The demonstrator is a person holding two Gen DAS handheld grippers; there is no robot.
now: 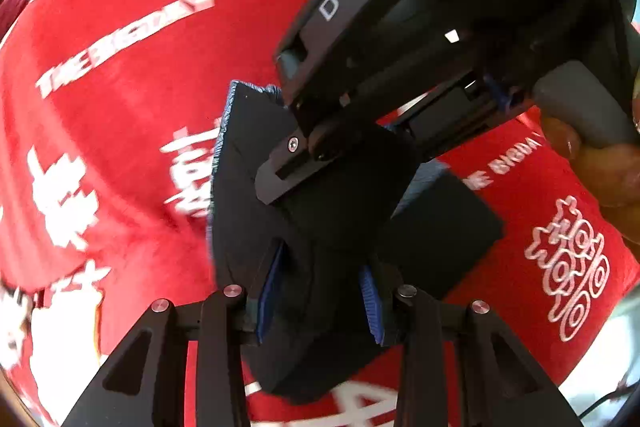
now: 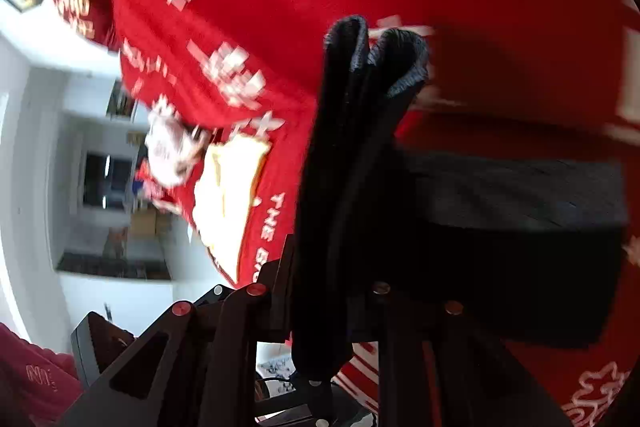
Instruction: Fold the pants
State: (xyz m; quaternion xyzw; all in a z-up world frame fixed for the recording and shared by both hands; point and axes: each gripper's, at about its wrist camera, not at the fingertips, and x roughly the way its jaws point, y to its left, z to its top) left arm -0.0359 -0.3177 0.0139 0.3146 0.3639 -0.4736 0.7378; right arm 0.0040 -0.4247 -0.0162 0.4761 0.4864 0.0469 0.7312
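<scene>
One pair of dark pants (image 1: 320,195), bunched into thick folds. One red cloth (image 1: 120,131) with white lettering beneath it. Two black grippers — the left gripper (image 1: 320,291) and the right gripper (image 1: 304,163) — both clamped on the fabric. One bare hand (image 1: 600,163) visible at the edge.

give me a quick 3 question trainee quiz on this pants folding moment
1. True or false: the left gripper is empty.
2. The cloth under the black pants is: A blue, B red with white print, C plain white.
3. Which other tool shows in the left wrist view above the pants?

Key:
1. False: its blue-padded fingers pinch the pants.
2. B.
3. The right gripper, marked DAS, also gripping the pants.
</scene>
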